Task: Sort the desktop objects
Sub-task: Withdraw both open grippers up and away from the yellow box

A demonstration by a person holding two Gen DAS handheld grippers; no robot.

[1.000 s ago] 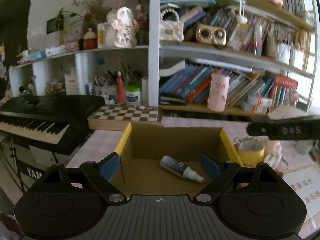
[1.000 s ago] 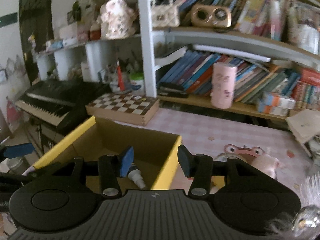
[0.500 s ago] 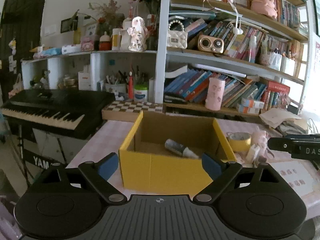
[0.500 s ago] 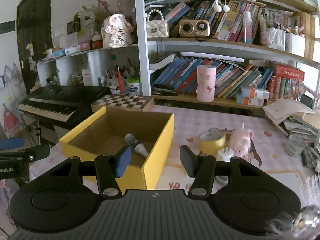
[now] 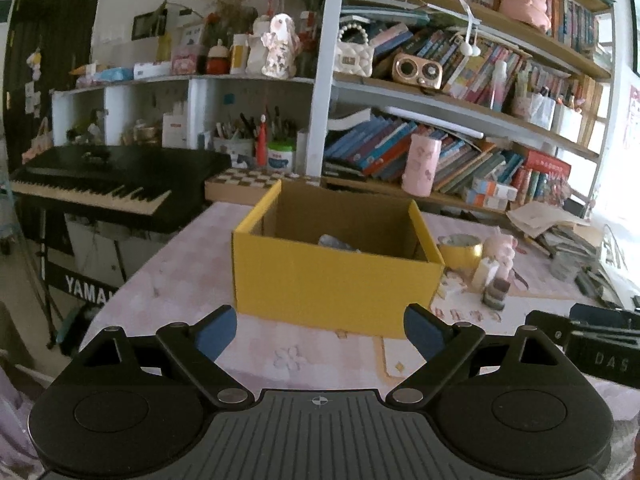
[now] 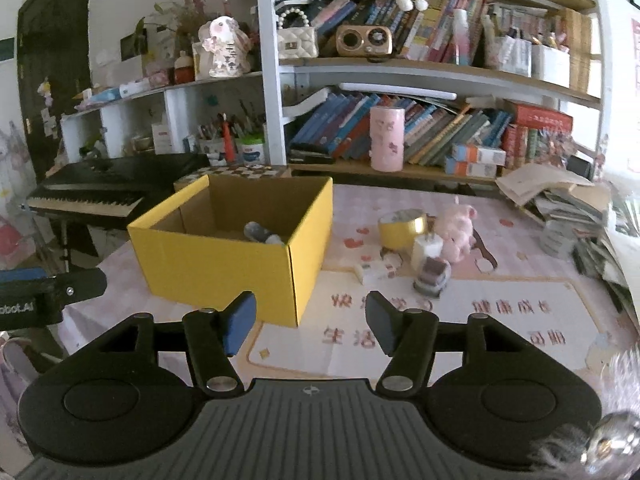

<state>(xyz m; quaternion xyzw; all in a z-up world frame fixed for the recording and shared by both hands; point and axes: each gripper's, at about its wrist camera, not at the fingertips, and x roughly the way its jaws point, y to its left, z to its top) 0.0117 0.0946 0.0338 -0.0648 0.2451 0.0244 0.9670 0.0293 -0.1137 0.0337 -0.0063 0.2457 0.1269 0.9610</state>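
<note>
A yellow cardboard box stands on the pink tablecloth with a grey spray bottle lying inside. To its right sit a yellow tape roll, a pink plush toy, a white plug, a small white box and a small stacked dark object. My left gripper hangs open and empty in front of the box. My right gripper has its jaws opening, nothing between them, near the box's front right corner.
A bookshelf full of books and ornaments backs the table. A pink cylinder and a chessboard box stand behind the box. A black keyboard piano is at left. Stacked books and papers crowd the right edge.
Both grippers have pulled back from above the box toward the table's near edge; the box now looks smaller and farther. The right jaws have widened. The bottle stays in the box.
</note>
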